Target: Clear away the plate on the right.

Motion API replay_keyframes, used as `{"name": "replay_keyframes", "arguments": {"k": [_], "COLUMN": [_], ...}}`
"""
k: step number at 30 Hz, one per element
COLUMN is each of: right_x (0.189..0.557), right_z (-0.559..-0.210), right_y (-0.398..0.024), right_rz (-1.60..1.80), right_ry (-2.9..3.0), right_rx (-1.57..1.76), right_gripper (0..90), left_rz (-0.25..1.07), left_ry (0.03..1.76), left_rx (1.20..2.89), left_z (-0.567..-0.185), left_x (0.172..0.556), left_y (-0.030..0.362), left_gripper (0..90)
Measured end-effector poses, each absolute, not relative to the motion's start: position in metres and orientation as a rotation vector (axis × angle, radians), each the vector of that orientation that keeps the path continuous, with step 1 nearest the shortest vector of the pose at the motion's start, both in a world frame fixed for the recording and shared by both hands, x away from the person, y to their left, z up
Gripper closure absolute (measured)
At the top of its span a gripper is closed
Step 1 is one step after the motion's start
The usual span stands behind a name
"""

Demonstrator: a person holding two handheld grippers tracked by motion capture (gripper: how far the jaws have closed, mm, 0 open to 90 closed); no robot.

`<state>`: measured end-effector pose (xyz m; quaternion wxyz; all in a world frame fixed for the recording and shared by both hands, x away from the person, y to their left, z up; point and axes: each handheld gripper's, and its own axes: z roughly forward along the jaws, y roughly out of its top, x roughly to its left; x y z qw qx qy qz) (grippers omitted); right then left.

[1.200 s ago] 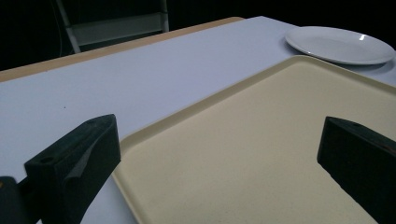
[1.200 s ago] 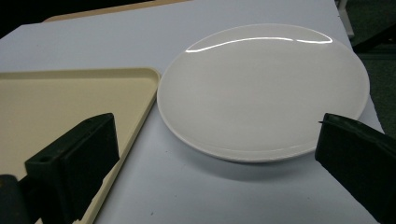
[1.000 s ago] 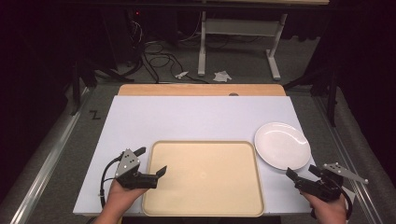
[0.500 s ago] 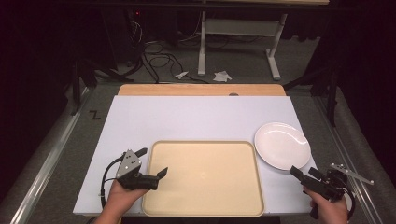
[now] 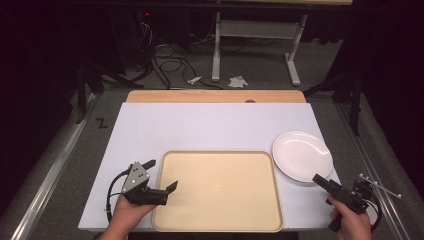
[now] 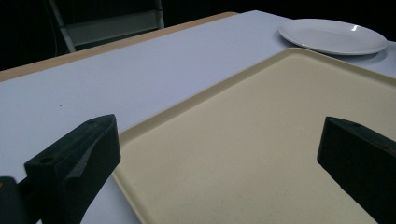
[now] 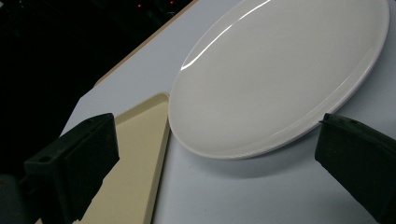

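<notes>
At the table's near left corner, we see the left gripper [image 5: 161, 174] held with its jaws spread wide and empty, straddling the left rim of the beige tray [image 5: 217, 192], one jaw over the tray, the other over the white tabletop [image 5: 200, 127]. Just right of the tray's far corner sits the white plate [image 5: 302, 155]. Near its front edge we find the right gripper [image 5: 320, 180], jaws released and gripping nothing, pointed at the plate.
</notes>
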<state>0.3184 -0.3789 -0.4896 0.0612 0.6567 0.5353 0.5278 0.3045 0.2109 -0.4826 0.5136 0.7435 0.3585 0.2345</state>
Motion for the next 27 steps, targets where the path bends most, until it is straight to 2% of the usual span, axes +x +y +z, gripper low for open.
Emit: {"name": "replay_keyframes", "arguments": {"k": [27], "right_x": [0.336], "right_z": [-0.505], "right_y": [-0.383], "right_rz": [1.657], "right_ry": [1.515], "right_rx": [2.203], "right_gripper": [1.3], "left_rz": [0.577], "left_ry": [0.891], "left_rx": [1.780], "left_z": [-0.484], "left_x": [0.295], "left_y": [0.223], "left_gripper": [0.8]}}
